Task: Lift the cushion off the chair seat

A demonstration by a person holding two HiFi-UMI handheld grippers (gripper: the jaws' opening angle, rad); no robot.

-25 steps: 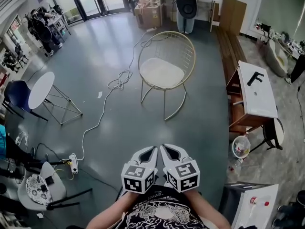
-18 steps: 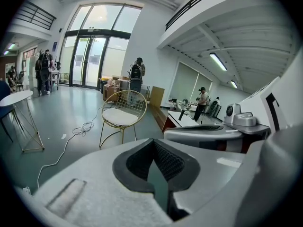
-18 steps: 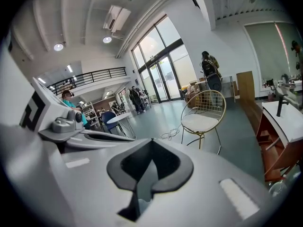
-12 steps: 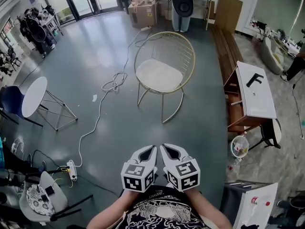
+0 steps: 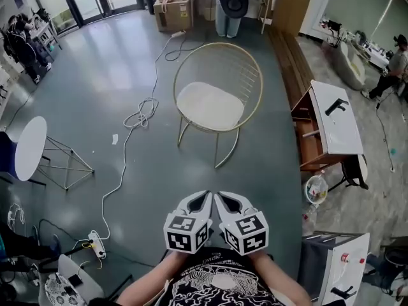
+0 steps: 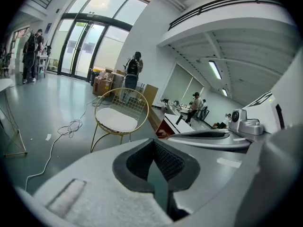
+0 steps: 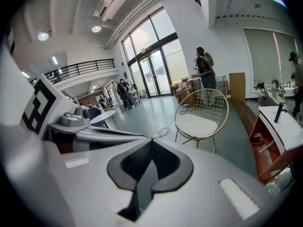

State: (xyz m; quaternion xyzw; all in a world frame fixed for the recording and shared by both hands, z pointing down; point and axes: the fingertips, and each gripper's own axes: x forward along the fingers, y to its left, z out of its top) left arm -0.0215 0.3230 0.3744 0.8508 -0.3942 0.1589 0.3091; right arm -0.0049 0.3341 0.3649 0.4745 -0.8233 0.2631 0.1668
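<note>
A round white cushion (image 5: 210, 105) lies on the seat of a gold wire chair (image 5: 252, 69) in the middle of the grey floor. The left gripper view shows the cushion (image 6: 116, 119) ahead, and so does the right gripper view, where the cushion (image 7: 201, 124) is right of centre. My left gripper (image 5: 206, 196) and right gripper (image 5: 220, 196) are held side by side close to my body, well short of the chair. Both are shut with nothing between the jaws: left gripper (image 6: 152, 142), right gripper (image 7: 151, 144).
A white cable (image 5: 137, 115) snakes over the floor left of the chair to a power strip (image 5: 95, 243). A round white table (image 5: 29, 146) stands at left. A white desk (image 5: 338, 123) and a bin (image 5: 317, 190) stand at right. A person (image 5: 231, 5) and boxes (image 5: 173, 11) are behind the chair.
The chair and cushion have come nearer and sit lower in the head view. Both grippers stay together, shut and empty, carried forward with my body.
</note>
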